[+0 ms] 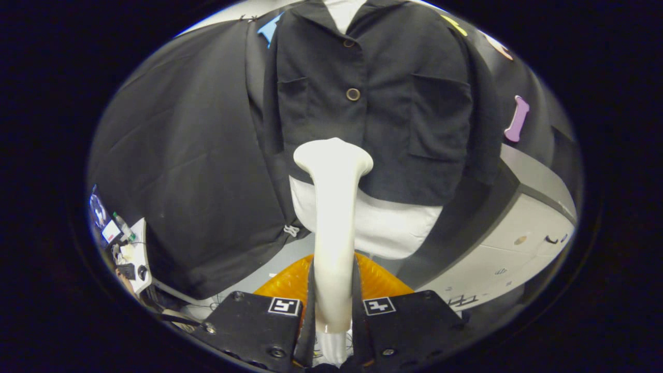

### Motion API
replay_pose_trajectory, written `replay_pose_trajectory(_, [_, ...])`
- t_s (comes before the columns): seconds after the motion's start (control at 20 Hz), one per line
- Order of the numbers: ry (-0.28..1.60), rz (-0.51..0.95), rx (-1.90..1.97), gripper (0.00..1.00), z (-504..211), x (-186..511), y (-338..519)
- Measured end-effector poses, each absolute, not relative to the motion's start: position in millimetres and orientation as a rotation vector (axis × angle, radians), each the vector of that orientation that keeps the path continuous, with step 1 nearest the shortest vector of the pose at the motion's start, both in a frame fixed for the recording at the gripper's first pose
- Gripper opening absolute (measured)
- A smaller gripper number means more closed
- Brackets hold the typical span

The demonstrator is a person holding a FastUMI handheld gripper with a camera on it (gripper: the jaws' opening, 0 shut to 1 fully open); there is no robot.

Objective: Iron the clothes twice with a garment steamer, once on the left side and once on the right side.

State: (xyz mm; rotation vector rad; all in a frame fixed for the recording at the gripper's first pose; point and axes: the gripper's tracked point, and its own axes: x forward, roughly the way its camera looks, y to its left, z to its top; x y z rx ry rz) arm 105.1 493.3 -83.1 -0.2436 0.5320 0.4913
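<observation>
A black buttoned jacket [393,103] hangs over a white mannequin torso [393,228] just beyond my fingers. My gripper [334,305] is shut on the white garment steamer [334,223], both fingers pressing its handle. The steamer stands upright between the fingers. Its flared head [333,155] reaches the jacket's lower hem, left of the button line. I cannot tell whether the head touches the cloth. Two chest pockets and brown buttons [353,94] show on the jacket's front.
An orange base [378,282] lies below the steamer, just ahead of the fingers. A white cabinet [518,248] stands to the right of the mannequin. At the far left, a small white table [135,254] carries bottles and clutter. Black cloth hangs behind.
</observation>
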Motion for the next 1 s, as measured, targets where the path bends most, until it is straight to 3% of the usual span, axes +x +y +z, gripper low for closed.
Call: replay_pose_trajectory(1.0, [0.562, 0.279, -0.028, 0.31, -94, 25, 185])
